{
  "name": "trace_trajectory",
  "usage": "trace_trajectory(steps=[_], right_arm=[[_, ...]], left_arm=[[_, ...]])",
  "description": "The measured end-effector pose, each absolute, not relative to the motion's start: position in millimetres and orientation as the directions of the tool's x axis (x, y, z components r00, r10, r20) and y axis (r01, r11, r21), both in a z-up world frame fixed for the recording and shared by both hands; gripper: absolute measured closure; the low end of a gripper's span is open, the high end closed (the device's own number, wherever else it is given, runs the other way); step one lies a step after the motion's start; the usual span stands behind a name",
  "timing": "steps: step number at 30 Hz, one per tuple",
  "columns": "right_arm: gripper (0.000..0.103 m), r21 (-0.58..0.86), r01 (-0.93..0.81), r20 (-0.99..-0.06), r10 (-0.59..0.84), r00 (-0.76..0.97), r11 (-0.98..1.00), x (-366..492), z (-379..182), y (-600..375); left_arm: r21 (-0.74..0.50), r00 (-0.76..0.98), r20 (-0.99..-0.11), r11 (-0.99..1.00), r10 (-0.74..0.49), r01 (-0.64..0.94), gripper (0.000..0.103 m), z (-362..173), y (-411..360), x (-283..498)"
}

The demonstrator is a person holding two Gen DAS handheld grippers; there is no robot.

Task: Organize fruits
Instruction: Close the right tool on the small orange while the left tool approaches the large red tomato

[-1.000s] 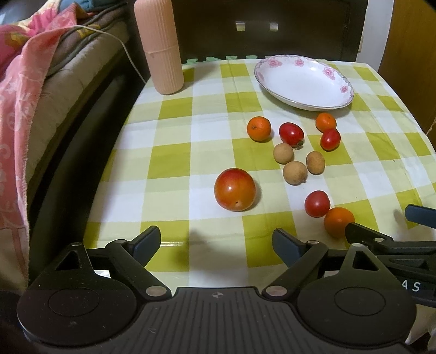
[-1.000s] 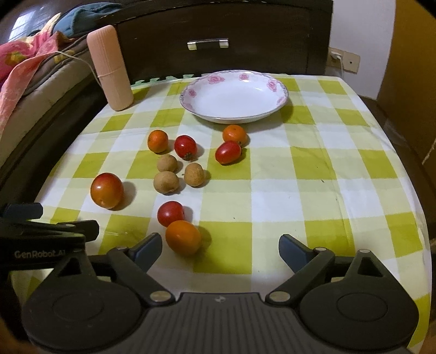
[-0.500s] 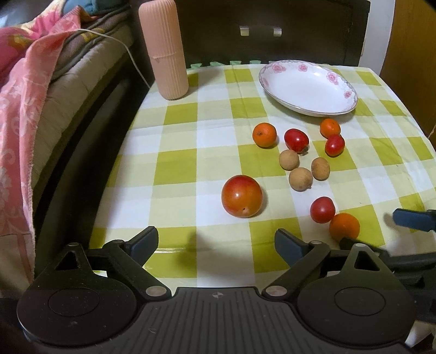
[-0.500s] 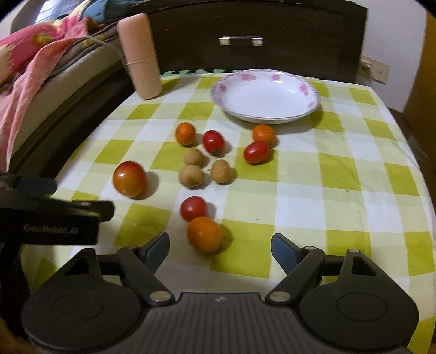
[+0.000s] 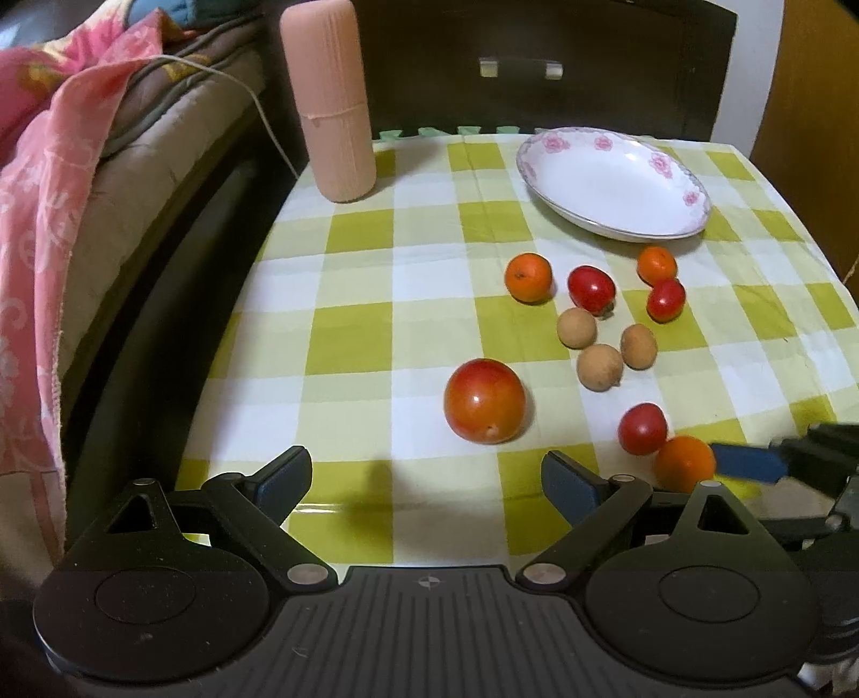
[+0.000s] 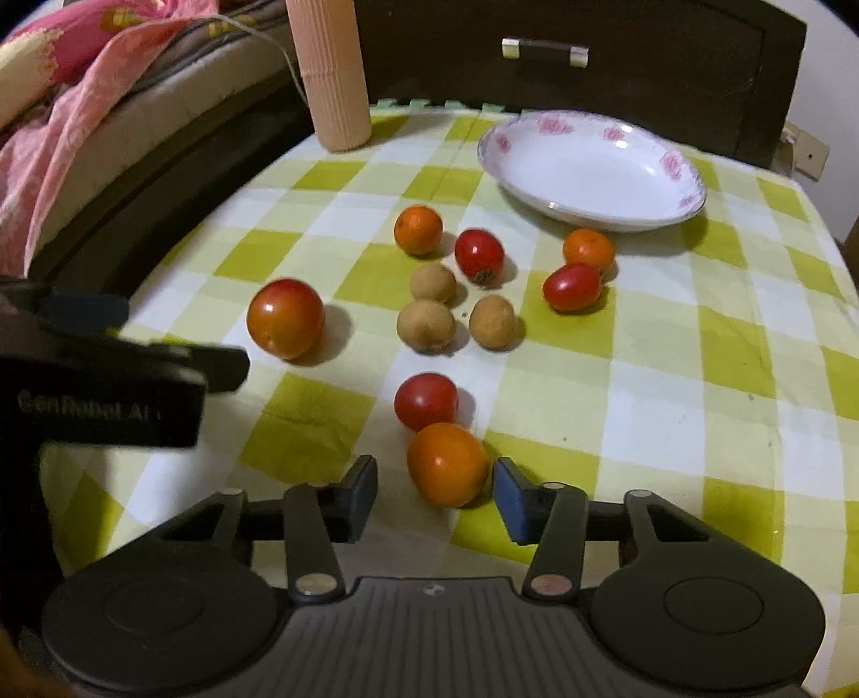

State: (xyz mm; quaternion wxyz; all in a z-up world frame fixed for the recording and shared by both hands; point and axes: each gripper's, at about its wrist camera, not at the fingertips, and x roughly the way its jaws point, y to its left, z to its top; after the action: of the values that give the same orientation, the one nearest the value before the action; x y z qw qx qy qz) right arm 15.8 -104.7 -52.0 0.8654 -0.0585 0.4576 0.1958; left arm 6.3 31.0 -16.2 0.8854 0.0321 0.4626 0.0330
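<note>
Your left claw (image 5: 427, 480) hangs wide open and empty over the counter (image 5: 349, 343), near the big tomato (image 5: 485, 400). Your right claw (image 6: 435, 496) is open around the nearest orange (image 6: 447, 464), not gripping it; the plate (image 6: 590, 172) is empty.

A yellow-green and white checked cloth (image 5: 429, 279) covers the counter. Behind it stands a piece of dark wooden furniture (image 6: 644, 64) with a metal drawer handle (image 6: 545, 49) on its front. To the left lies a bed (image 5: 161, 161) with a dark frame, a brown mattress edge and a pink flowered blanket (image 5: 48, 177) draped over it; a pale cord (image 5: 257, 96) runs across the bedding. At the right, a white wall (image 6: 827, 64) carries a socket plate (image 6: 808, 153), and a yellowish wooden panel (image 5: 810, 86) shows beside it. The light is dim and warm
</note>
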Motion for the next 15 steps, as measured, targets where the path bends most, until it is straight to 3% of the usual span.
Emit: trace_trajectory(steps=[5,11,15], right_arm=[[0.071,0.061,-0.390,-0.819,0.269,0.507,0.919,17,-54,-105],[0.071,0.074,-0.383,-0.820,0.275,0.502,0.921,18,-53,-108],[0.071,0.104,-0.366,-0.821,0.288,0.494,0.925,20,-53,-111]], left_arm=[[0.114,0.586,-0.802,0.992,0.118,-0.044,0.007,-16,32,17],[0.124,0.560,-0.821,0.992,0.113,-0.017,0.012,-30,28,37],[0.060,0.546,-0.836,0.998,0.058,-0.014,0.012,-37,29,48]])
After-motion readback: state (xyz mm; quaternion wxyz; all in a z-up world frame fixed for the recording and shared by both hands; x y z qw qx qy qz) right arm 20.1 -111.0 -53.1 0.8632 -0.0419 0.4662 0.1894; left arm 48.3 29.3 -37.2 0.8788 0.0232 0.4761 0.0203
